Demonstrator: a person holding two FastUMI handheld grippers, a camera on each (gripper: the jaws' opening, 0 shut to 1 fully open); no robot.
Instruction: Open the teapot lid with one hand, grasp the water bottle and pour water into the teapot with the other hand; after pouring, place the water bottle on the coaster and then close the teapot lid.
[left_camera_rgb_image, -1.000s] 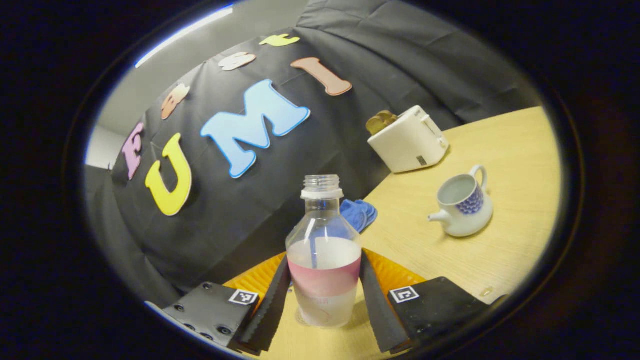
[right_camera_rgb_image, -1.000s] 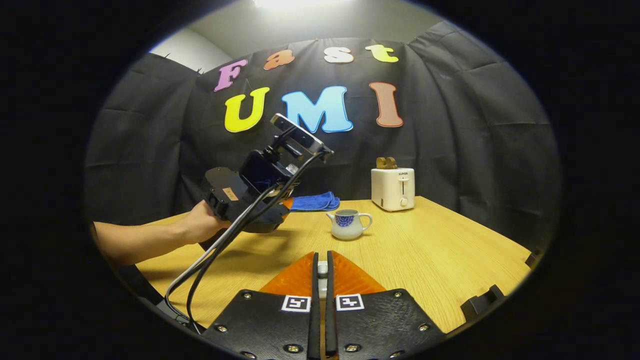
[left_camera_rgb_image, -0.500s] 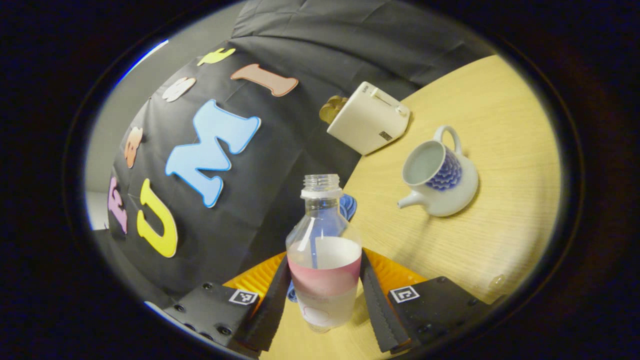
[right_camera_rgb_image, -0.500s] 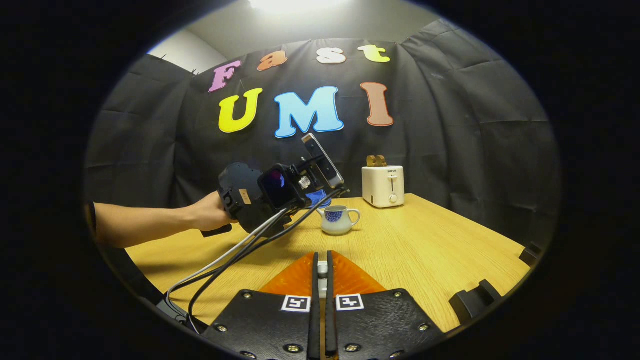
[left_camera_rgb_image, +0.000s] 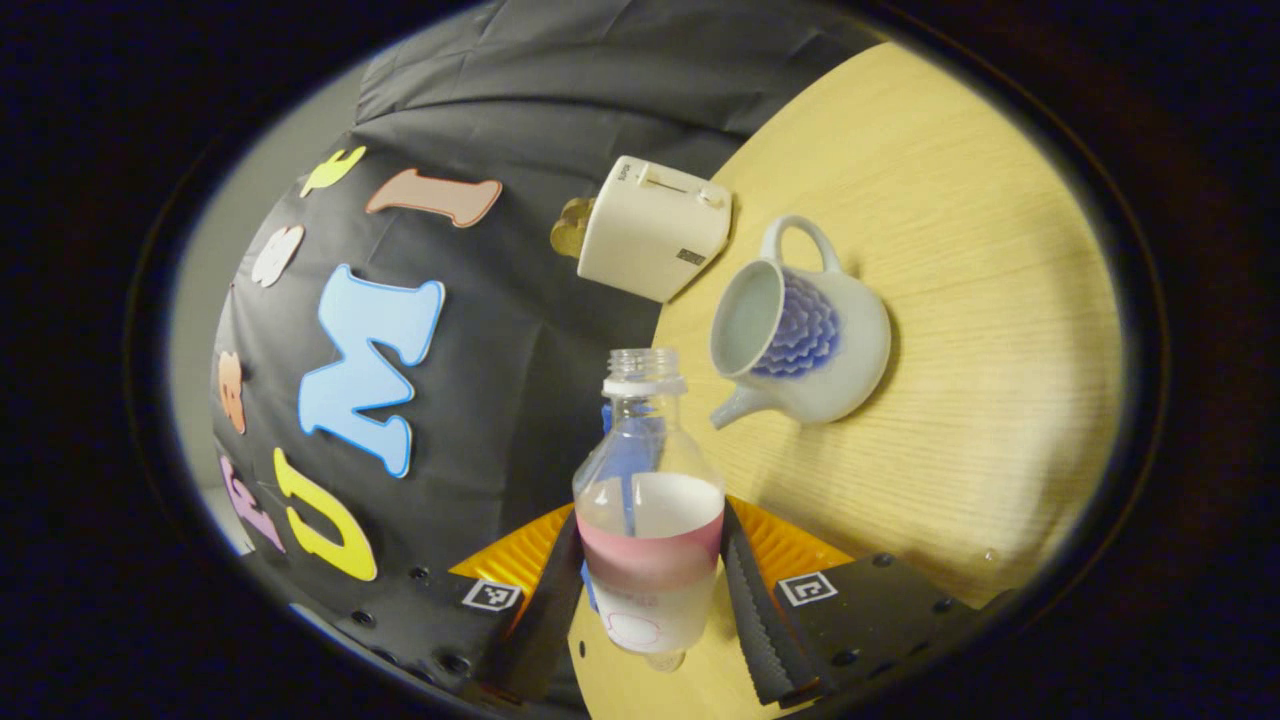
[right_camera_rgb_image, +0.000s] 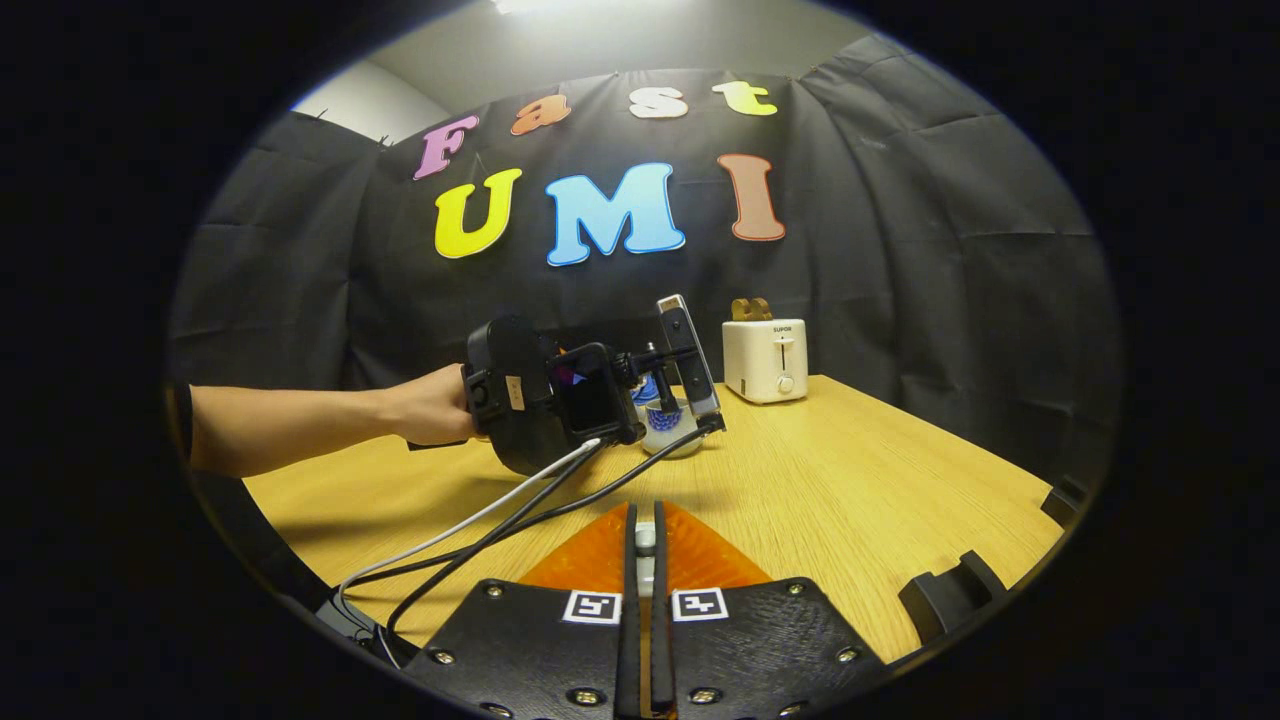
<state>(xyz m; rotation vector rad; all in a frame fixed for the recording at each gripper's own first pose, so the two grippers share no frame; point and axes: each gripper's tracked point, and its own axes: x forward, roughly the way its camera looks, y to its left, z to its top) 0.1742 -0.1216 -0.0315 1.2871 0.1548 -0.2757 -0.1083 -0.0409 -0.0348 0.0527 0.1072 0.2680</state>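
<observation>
Over the last second the left gripper (left_camera_rgb_image: 648, 590) has rolled further: in the left gripper view the table (left_camera_rgb_image: 960, 330) now fills the right side, nearly on edge. The teapot (left_camera_rgb_image: 800, 335) has grown larger and slid from right of centre to just upper right of the water bottle (left_camera_rgb_image: 648, 520) mouth. In the right gripper view, the left gripper (right_camera_rgb_image: 560, 400) has moved rightward, apparently covering most of the teapot.

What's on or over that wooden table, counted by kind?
Teapots: 1, lid off
Water bottles: 1, uncapped, held in the left gripper
Toasters: 1
Blue cloths: 1
Total: 4
</observation>
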